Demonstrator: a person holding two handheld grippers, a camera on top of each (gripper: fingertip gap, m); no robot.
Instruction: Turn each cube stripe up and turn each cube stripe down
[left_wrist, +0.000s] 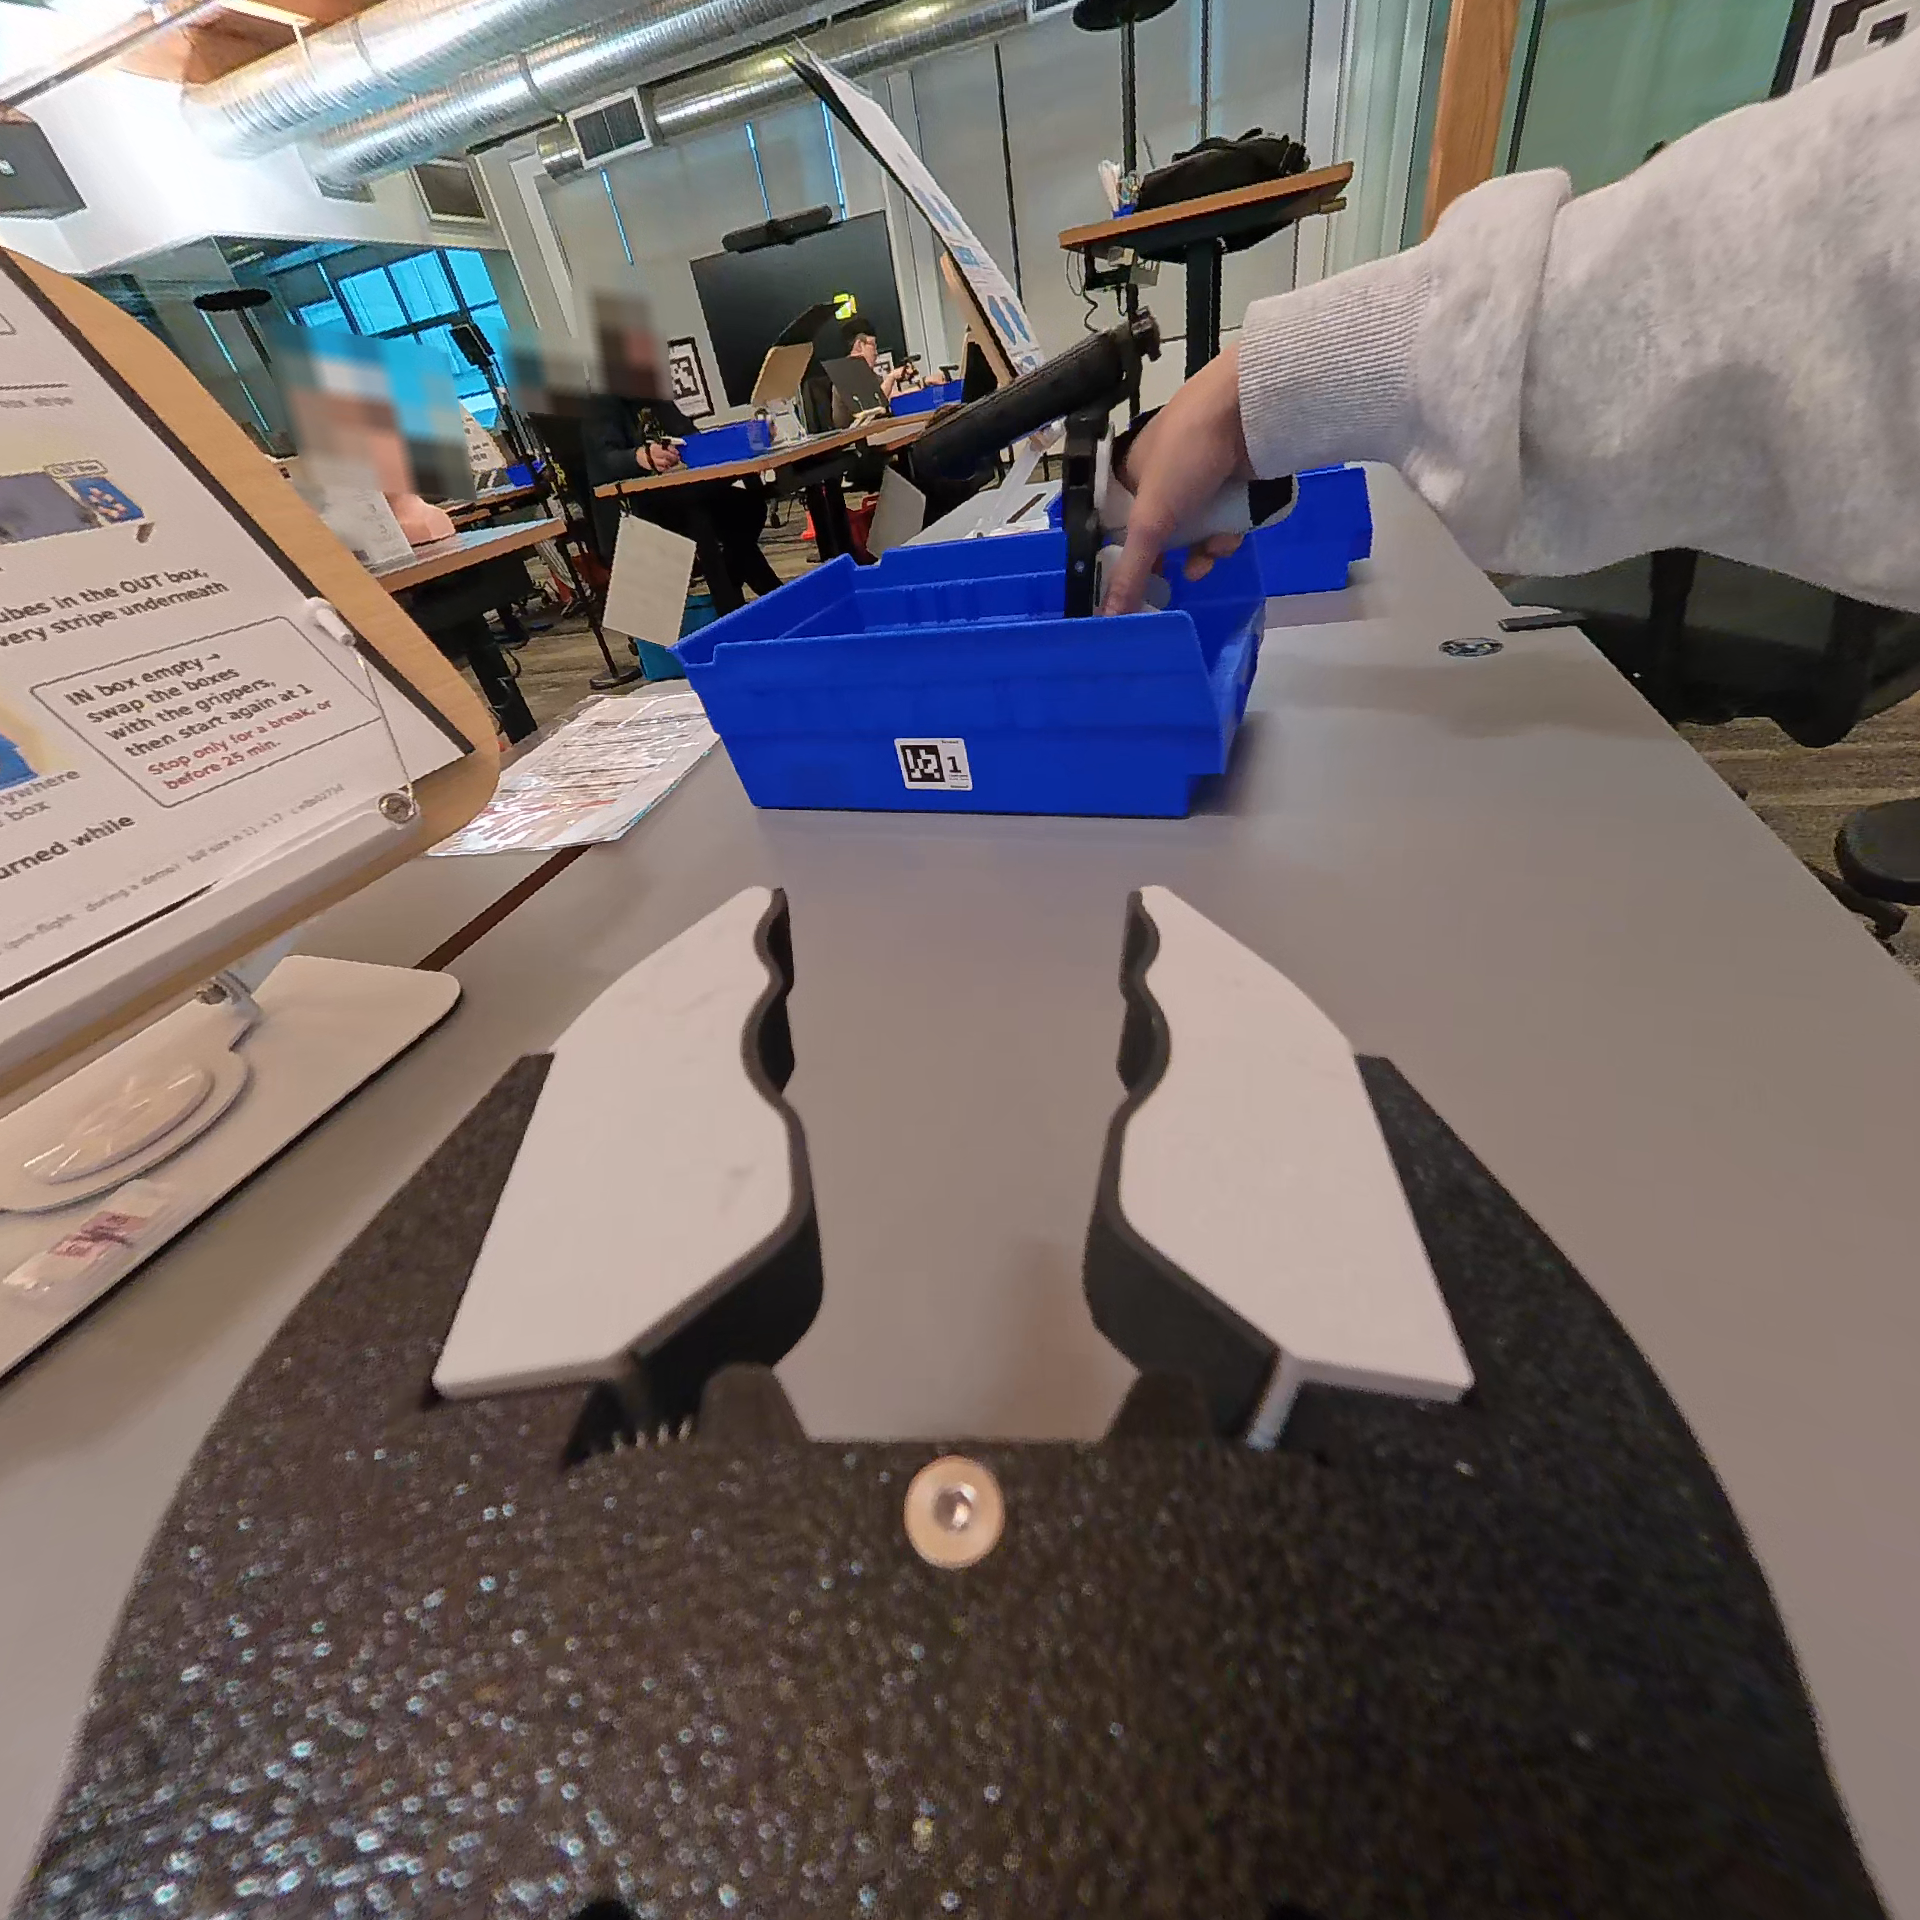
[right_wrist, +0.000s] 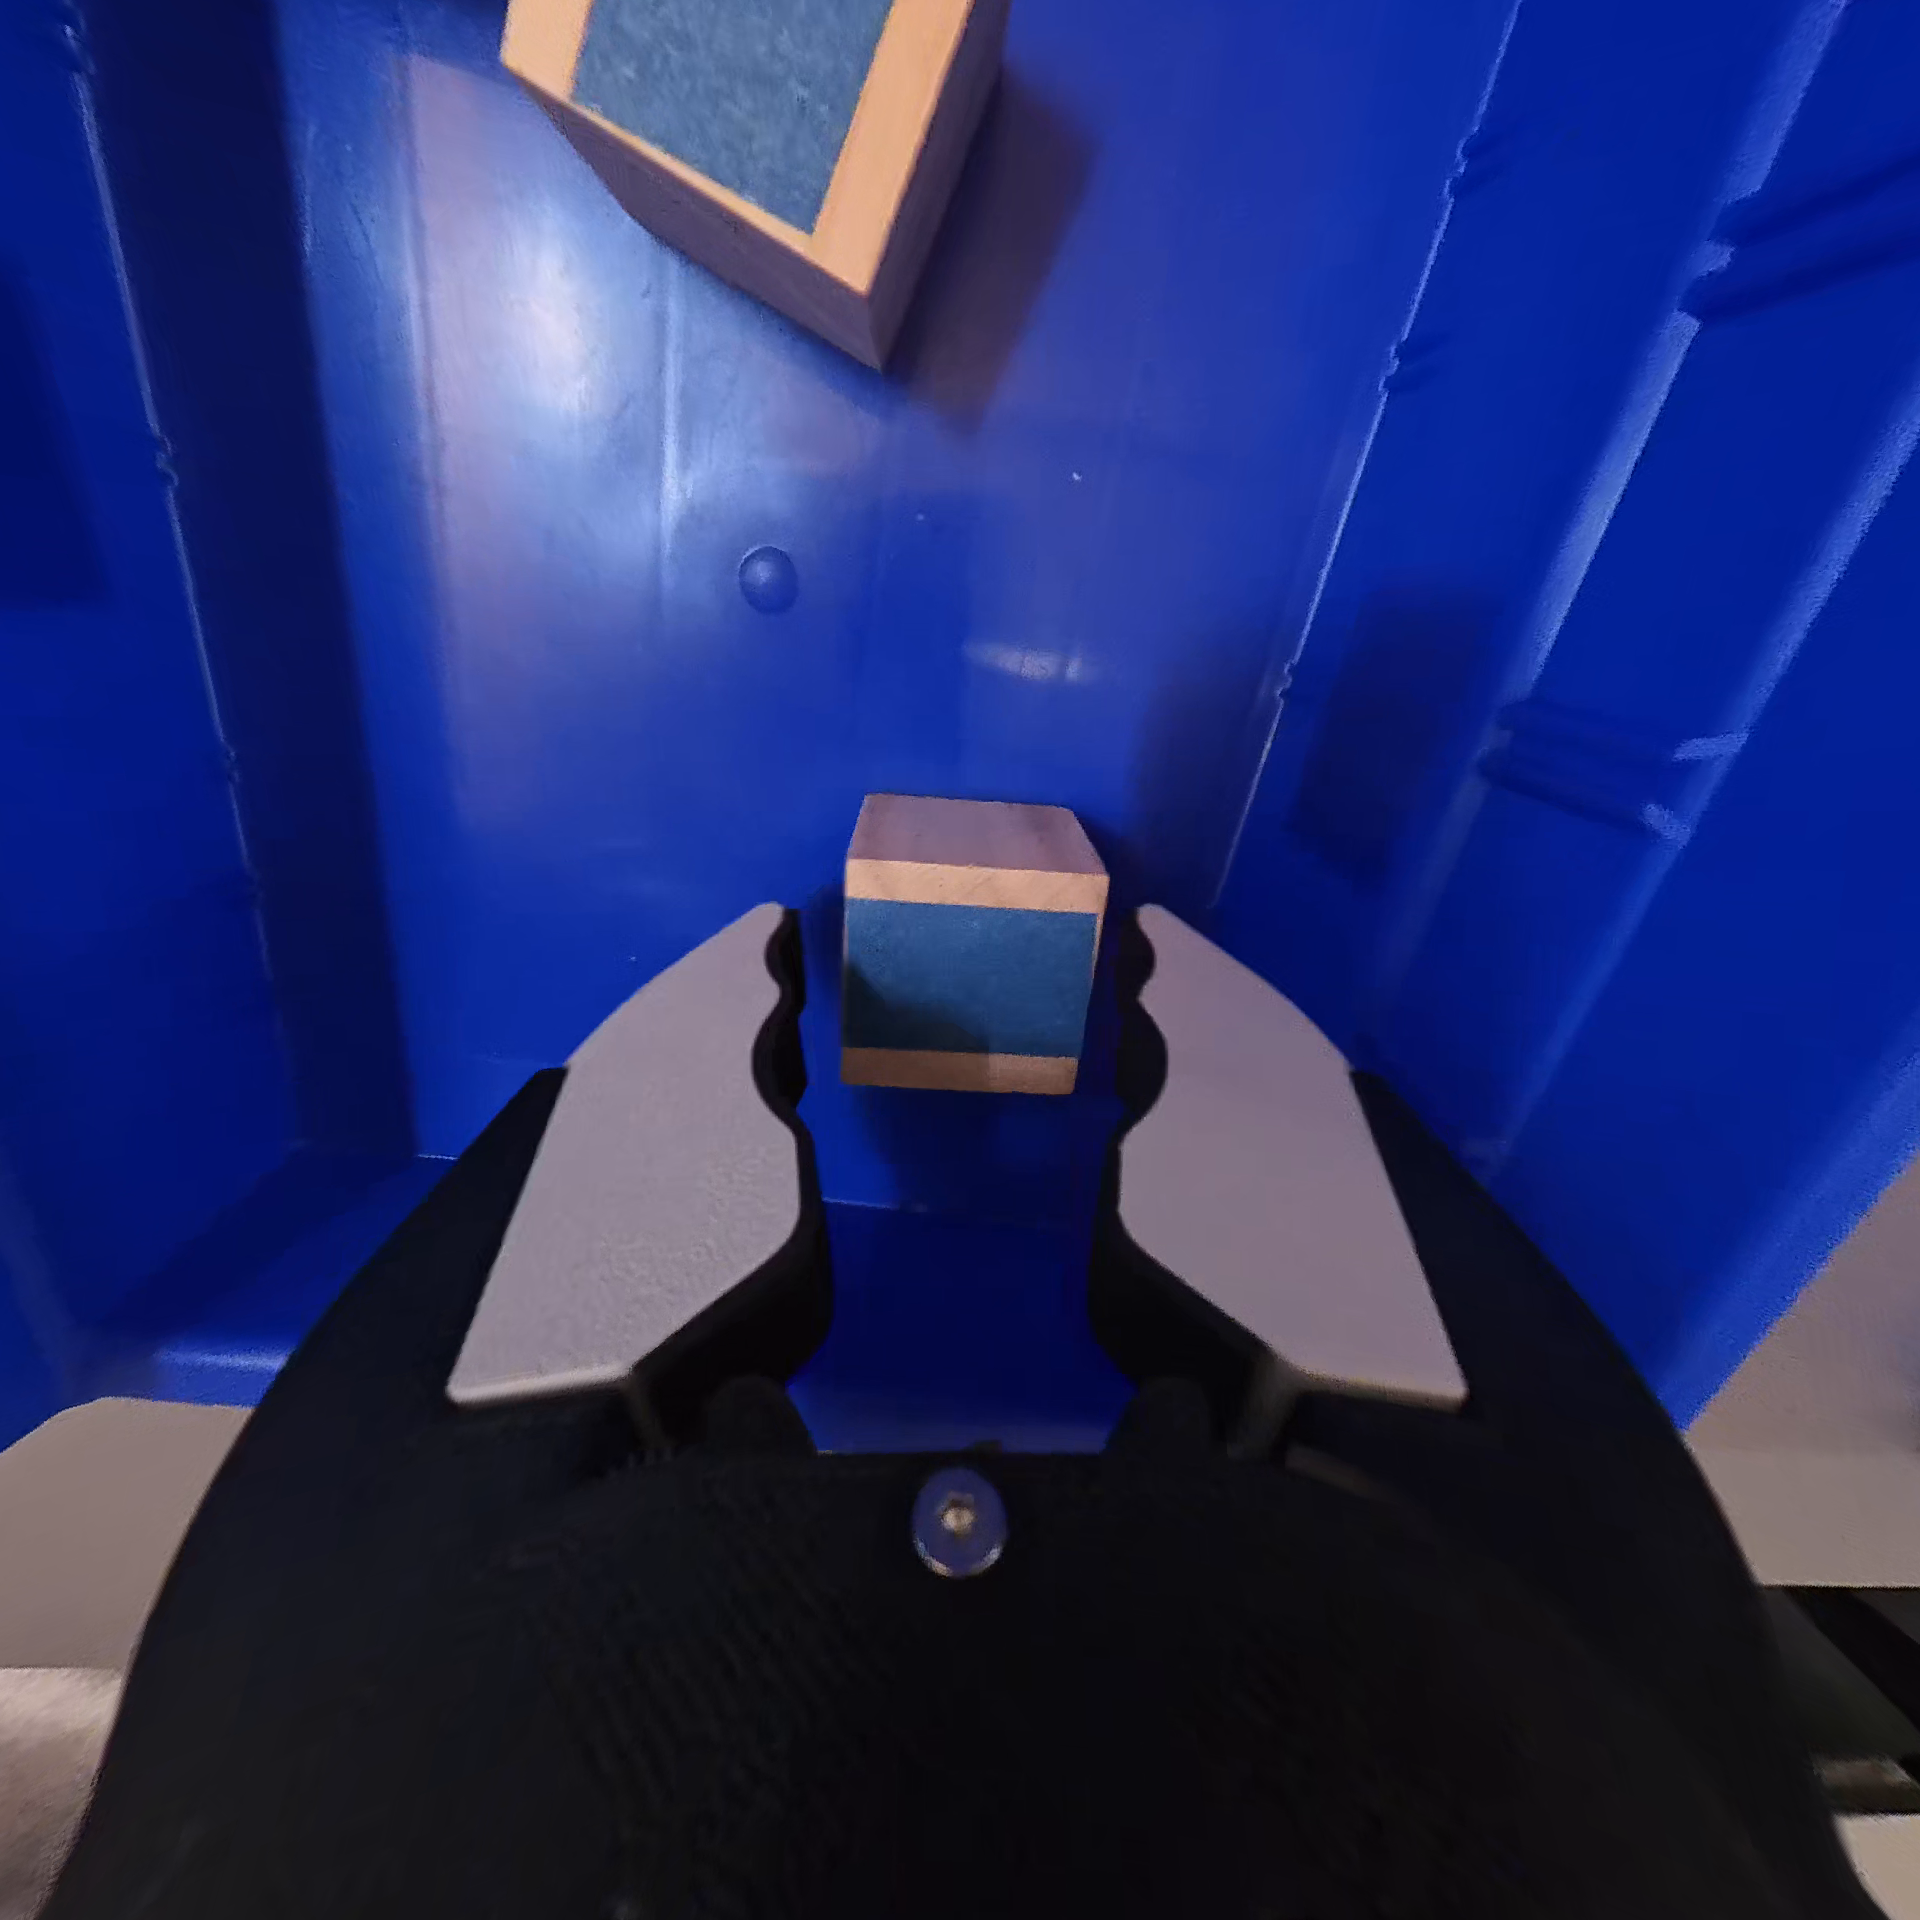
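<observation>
1. Right gripper (right_wrist: 961, 997) is down inside the blue bin (right_wrist: 520, 623), jaws spread, straddling a small wooden cube (right_wrist: 971, 966) at frame centre. There are slim gaps on both sides, so nothing is gripped yet. The cube's blue stripe faces the camera.
2. Second cube (right_wrist: 748, 156) sits at top centre of the right wrist view, rotated, well apart from the first. Its stripe face also shows.
3. Left gripper (left_wrist: 956, 997) hangs over the grey table (left_wrist: 1455, 935), jaws spread and empty. The bin (left_wrist: 977, 686) is ahead of it, mid-frame, with the right gripper (left_wrist: 1091, 540) and hand (left_wrist: 1174, 488) dipping into it.
4. Risk: uneven closure. The left gap looks slightly wider than the right, so one pad may hit first and skid or yaw the cube on the slick plastic floor.
5. Risk: shallow bite. Only the fingertips (right_wrist: 774, 935) flank the cube, so a tip pinch could let it pivot or pop out on the lift.
6. Risk: whether the cube touches the bin wall on the right of frame is unclear. If it does, the right finger could jam against it.
7. Risk: wrong rotation axis. Roll about the grip line moves the stripe, while yaw leaves it sideways.
8. Risk: dropping from height. The cube tumbles and the stripe orientation ends up random.
9. Instruction stand (left_wrist: 156, 623) at left of the left wrist view is close. A swing of the left gripper could clip it.
</observation>
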